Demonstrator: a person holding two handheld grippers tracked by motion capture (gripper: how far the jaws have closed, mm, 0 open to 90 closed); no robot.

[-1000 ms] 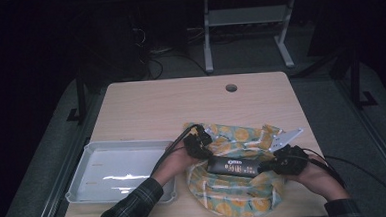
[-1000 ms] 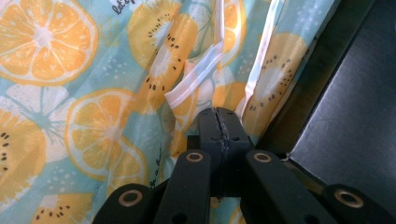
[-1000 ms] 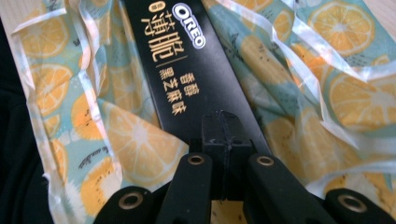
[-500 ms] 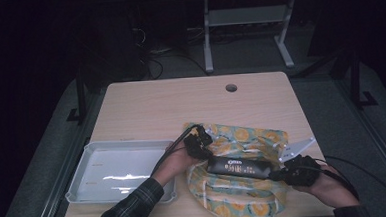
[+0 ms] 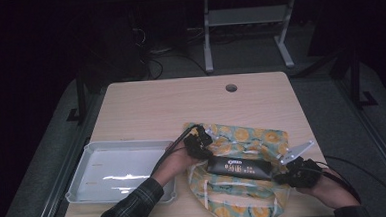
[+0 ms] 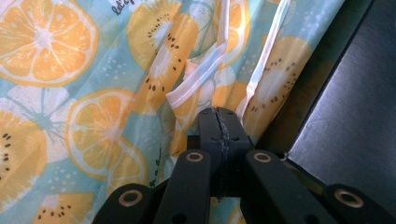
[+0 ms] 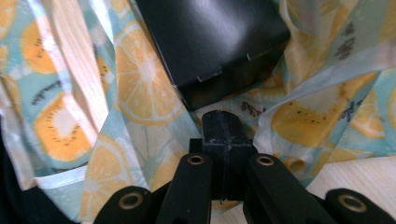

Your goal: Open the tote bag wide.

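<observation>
Dark floor and a grey frame surround the wooden tabletop [image 5: 171,104], which has a small round hole [image 5: 231,88] near its far edge. On its near right part lies the fruit-print bag [image 5: 242,136], light blue with orange and kiwi slices and white handles, and on the bag rests a long black box [image 5: 239,167], lying flat.

At the bag's left end, near the middle of the tabletop, the left gripper [image 5: 199,142] has its jaws closed on a fold of the bag; in the left gripper view the left gripper [image 6: 219,122] presses its pads together on the cloth just beside a white handle strap [image 6: 196,84]. By the near right corner, the right gripper [image 5: 297,172] is also closed on the bag's cloth, and in the right gripper view the right gripper [image 7: 222,128] pinches the edge just below the box's end.

Compared with one second ago, the right gripper has gone outward toward the right edge and a little lower, while the left one kept its place. The bag's right side is now pulled out flatter and wider. I judge that the person is stretching the bag around the box, perhaps to open its mouth, and the box is not yet inside.

Near the left edge stands a white tray [image 5: 79,182], apart from the bag.
</observation>
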